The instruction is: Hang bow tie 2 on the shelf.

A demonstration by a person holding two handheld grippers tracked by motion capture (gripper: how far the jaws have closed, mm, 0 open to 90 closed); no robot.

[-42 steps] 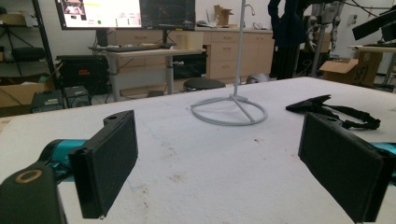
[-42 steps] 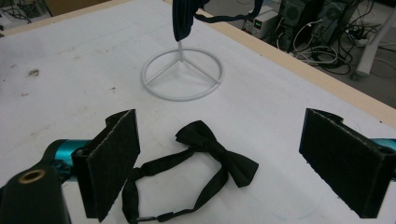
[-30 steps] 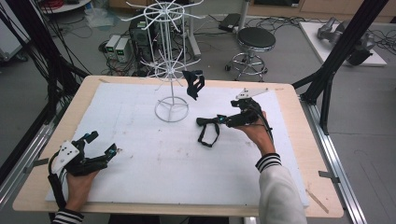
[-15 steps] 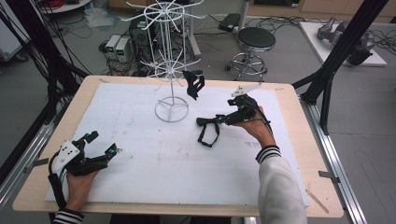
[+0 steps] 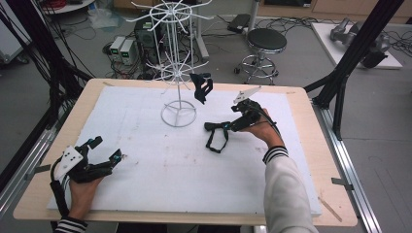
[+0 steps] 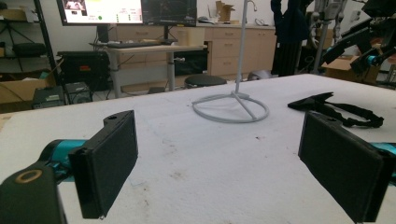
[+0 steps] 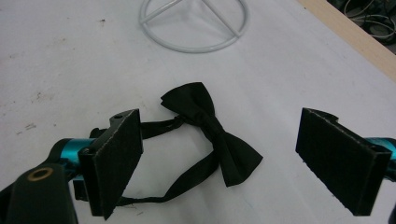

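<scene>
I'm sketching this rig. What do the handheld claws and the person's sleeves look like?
Each claw, left and right, is black with a grey three-cornered plate on top, teal fittings, and flat black padded jaws. Black cables trail from them. The sleeves are white with black-and-white striped cuffs.

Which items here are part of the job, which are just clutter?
In play: bow tie on the table, right gripper open above it, white wire rack, bow tie already hung.
Idle: left gripper, stool, monitors.
</scene>
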